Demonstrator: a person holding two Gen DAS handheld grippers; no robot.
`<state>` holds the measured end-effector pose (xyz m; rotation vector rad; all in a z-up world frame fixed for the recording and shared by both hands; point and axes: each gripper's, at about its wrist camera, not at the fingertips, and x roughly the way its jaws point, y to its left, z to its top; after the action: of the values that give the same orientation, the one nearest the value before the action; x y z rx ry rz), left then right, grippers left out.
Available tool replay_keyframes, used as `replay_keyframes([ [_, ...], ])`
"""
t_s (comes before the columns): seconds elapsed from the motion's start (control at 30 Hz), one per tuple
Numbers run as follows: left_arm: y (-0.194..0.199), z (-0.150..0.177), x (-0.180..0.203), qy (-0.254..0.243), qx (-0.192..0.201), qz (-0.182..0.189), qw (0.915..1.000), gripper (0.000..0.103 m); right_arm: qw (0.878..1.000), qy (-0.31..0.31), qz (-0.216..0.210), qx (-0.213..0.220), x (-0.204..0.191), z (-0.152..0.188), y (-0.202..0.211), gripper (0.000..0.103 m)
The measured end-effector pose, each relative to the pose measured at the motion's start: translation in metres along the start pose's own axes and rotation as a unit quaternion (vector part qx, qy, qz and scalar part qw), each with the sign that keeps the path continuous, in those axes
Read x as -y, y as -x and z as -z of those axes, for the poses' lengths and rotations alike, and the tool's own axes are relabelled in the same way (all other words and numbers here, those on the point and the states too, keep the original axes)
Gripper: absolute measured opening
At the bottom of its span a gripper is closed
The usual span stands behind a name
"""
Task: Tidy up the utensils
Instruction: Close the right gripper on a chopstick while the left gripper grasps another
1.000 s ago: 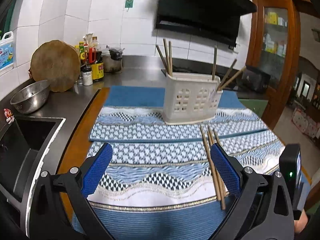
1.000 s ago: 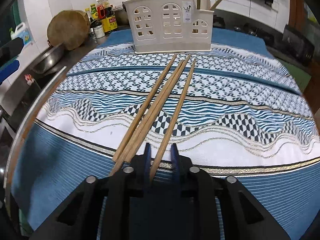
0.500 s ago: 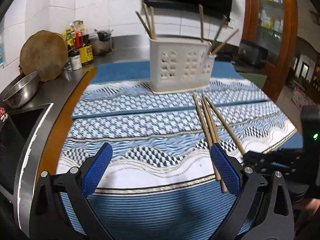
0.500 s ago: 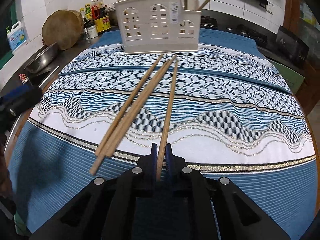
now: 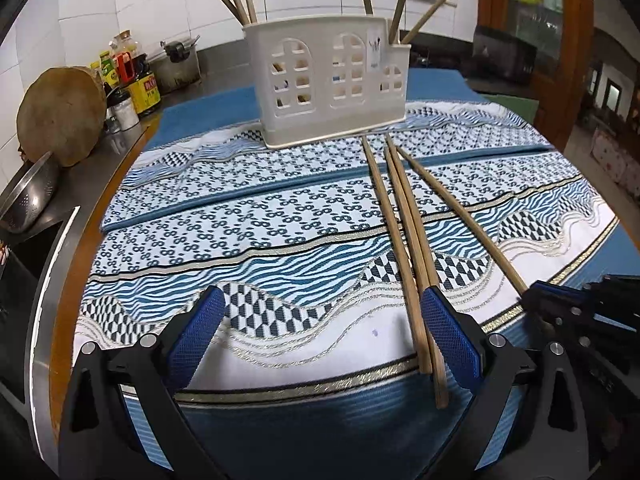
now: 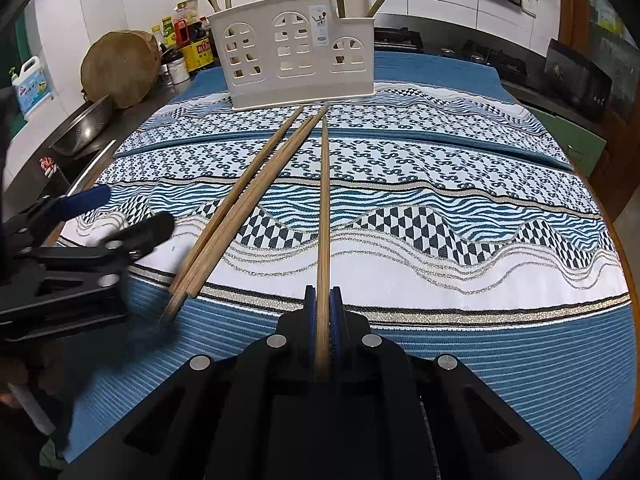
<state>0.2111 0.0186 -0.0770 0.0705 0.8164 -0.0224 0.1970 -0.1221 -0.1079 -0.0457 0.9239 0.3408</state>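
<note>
A white plastic utensil holder (image 5: 330, 80) (image 6: 296, 62) stands at the back of the patterned cloth with several chopsticks upright in it. Three loose chopsticks (image 5: 404, 248) (image 6: 244, 204) lie in a bunch on the cloth. My right gripper (image 6: 323, 300) is shut on the near end of a fourth chopstick (image 6: 325, 200), which also shows in the left wrist view (image 5: 460, 216). My left gripper (image 5: 320, 320) is open, low over the cloth just left of the bunch, its right finger (image 5: 448, 320) beside the chopsticks' near ends. It shows blurred in the right wrist view (image 6: 120, 216).
A blue and white patterned cloth (image 5: 248, 216) covers the table. To the left are a sink (image 5: 24, 256), a steel colander (image 5: 28, 196), a round wooden board (image 5: 60, 116) and sauce bottles (image 5: 132, 80). A stove and cabinet stand behind at the right.
My right gripper has closed on one chopstick and swung it apart from the other three. My left gripper has moved forward and right, up to the bunch.
</note>
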Motion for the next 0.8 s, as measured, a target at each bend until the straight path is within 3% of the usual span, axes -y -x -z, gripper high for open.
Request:
replay_keyframes([
  [0.37,-0.018,-0.006,0.019,-0.036,-0.018,-0.033,0.9987,0.097,1.000,-0.005,-0.013,0.003,0.003,0.001,0.001,0.007],
  [0.8,-0.026,-0.006,0.016,-0.036,-0.035,-0.048,0.9976,0.096,1.000,0.001,-0.013,0.004,0.000,0.002,0.002,0.010],
])
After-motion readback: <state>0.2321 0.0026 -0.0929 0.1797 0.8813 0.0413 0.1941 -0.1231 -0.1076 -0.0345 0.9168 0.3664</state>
